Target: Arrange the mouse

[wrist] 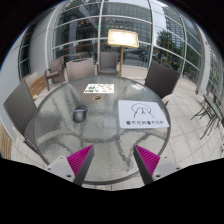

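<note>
Gripper point(113, 160): jaws released, nothing between them, held over the near edge of a round glass counter point(60, 135). Mouse point(79, 114): dark, left of centre on the counter. White mat point(142, 112): right of the mouse. Chairs around

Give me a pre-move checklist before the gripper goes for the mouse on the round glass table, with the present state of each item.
1. Gripper open: ok, the pink-padded fingers stand apart with nothing between them.
2. Small dark grey mouse in view: ok, it sits on the round glass table, beyond the fingers and off toward the left one.
3. White rectangular mat with a dark logo in view: ok, it lies flat to the right of the mouse.
4. Path to the mouse free: ok, bare glass ahead of the fingers.
5. Mouse's facing: cannot tell.
6. White printed paper out of the way: ok, beyond the mouse.
</note>
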`<state>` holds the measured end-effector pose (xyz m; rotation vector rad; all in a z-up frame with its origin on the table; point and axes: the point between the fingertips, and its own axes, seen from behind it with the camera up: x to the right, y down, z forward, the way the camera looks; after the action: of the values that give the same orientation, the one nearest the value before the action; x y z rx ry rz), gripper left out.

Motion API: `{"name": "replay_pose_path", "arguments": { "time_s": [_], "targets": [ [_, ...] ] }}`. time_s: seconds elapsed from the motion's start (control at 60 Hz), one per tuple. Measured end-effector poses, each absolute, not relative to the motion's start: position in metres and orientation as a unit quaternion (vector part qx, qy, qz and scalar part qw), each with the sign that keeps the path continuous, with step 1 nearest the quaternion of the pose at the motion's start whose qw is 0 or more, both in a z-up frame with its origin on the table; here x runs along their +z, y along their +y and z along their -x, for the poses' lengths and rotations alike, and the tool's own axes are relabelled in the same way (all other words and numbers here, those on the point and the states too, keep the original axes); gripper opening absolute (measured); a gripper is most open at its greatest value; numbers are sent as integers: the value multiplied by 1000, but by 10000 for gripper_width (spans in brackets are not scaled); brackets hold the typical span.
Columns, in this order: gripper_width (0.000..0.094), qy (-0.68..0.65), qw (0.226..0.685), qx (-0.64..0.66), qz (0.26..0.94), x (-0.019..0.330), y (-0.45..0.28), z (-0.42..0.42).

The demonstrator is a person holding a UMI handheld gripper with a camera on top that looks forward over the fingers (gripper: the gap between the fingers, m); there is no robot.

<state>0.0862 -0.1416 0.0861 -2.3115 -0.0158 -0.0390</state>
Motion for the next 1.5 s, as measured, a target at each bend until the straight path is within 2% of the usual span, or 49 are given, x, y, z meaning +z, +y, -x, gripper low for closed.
{"name": "replay_pose_path", "arguments": {
  "time_s": [0.2,0.317,0.667,0.7,0.8,0.833,0.917,1.05,1.133,1.217,1.25,1.35,1.5],
  "targets": [
    [854,-15,387,28,922,42,-105,4],
    [848,-27,378,34,925,18,-54,44],
    [834,-15,374,28,927,-12,75,75],
    [804,-17,373,25,927,-13,81,76],
    [637,-29,364,27,930,-20,90,84],
    [532,-32,364,19,930,-19,93,81],
    [489,-26,355,28,934,-20,92,81],
    [312,-37,351,25,935,-20,93,81],
    [306,-41,342,37,938,-20,92,82],
    [306,-49,327,44,943,-10,96,75],
    [305,-58,333,46,940,6,99,70],
    [306,-69,388,57,917,87,121,37],
    [307,-64,478,8,876,215,147,-82]
  ]
}}
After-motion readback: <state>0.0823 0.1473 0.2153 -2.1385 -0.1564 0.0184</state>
